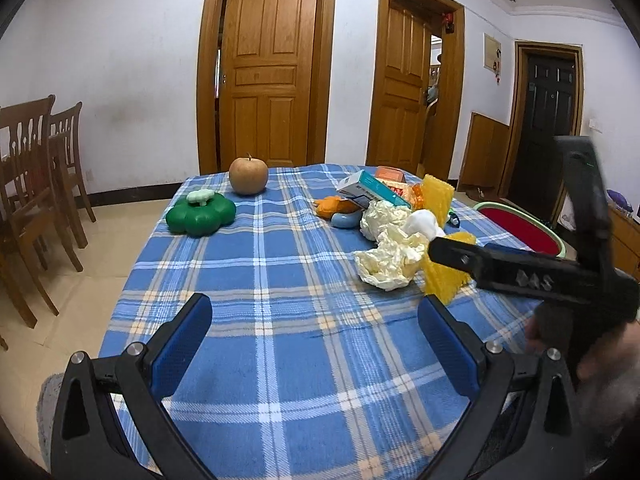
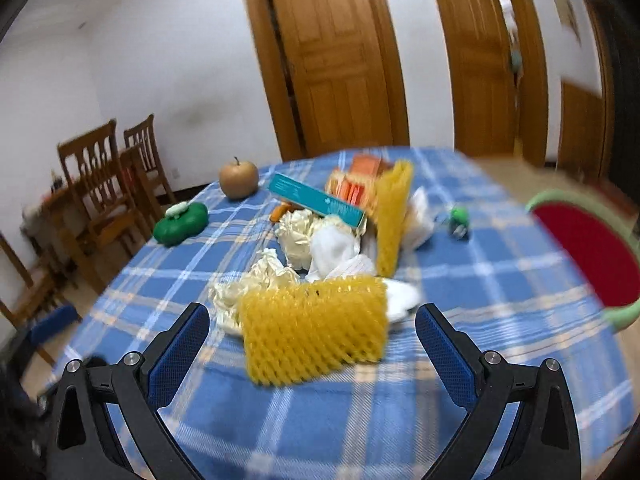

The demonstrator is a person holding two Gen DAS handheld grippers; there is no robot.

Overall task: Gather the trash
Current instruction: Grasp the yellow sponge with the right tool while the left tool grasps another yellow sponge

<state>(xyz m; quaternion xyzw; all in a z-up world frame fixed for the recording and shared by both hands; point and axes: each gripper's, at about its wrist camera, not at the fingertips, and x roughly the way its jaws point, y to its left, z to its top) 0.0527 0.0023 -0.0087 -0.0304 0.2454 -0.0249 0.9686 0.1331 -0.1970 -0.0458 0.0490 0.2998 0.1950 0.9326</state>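
Table with blue plaid cloth (image 1: 280, 280): apple (image 1: 248, 175) and green flower-shaped container (image 1: 201, 213) at far left; red basin (image 2: 592, 256) off the right edge. Trash pile, centre-right: crumpled paper (image 2: 296, 232), teal box (image 2: 316, 200), upright yellow foam net (image 2: 394, 216). Nearest yellow foam net (image 2: 316, 330) lies long axis crosswise, just ahead of right gripper (image 2: 312, 344), fingers spread, empty. Left gripper (image 1: 316, 332) spread, empty, over bare cloth.

Two foam nets (image 2: 316, 328) — one apple (image 2: 238, 178).

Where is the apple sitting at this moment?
The apple stands at the table's far left in both views, just behind the green flower-shaped container, apart from the trash pile.
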